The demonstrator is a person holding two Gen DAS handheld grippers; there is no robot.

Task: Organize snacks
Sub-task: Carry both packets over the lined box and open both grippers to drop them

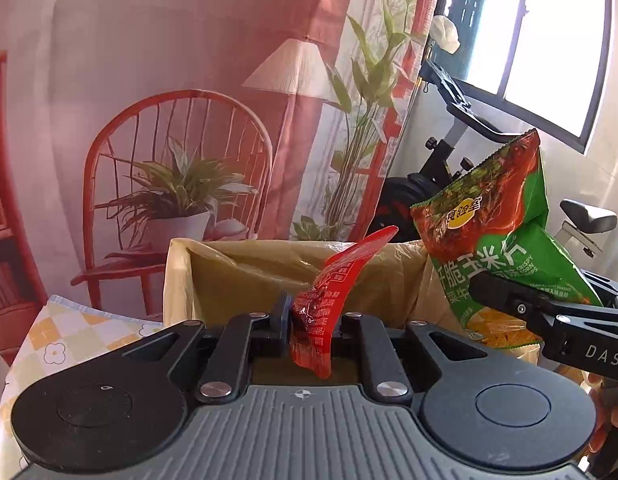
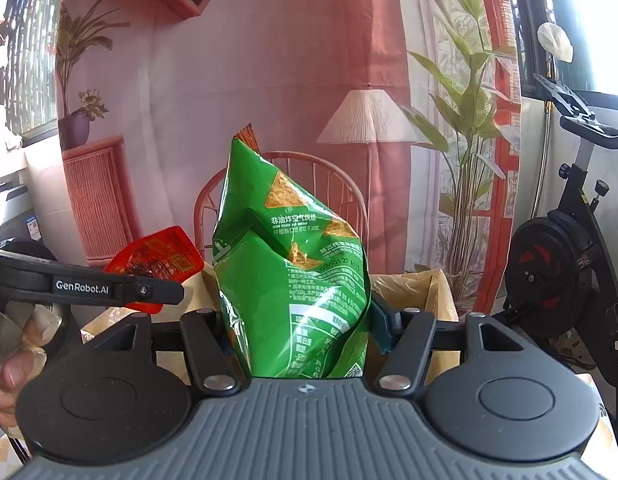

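Nearest, the left gripper [image 1: 311,326] is clamping its jaws tight on a small flat red foil snack sachet [image 1: 329,304], which is sticking up past the pads. Just beside it the right gripper [image 2: 301,332] is squeezing a large crinkled green corn-chip bag [image 2: 297,276] at its lower half, jaws partway apart around the bulk. Both packs are hanging in the air just in front of the cardboard box lined with a yellowish plastic bag [image 1: 181,276] (box mouth open, inside mostly hidden). Behind that, a printed backdrop and a black exercise bike [image 2: 565,264]. Step in hand, I'd say: carrying both snacks to the box. Next move is calling for bringing each pack over the opening, then letting go.
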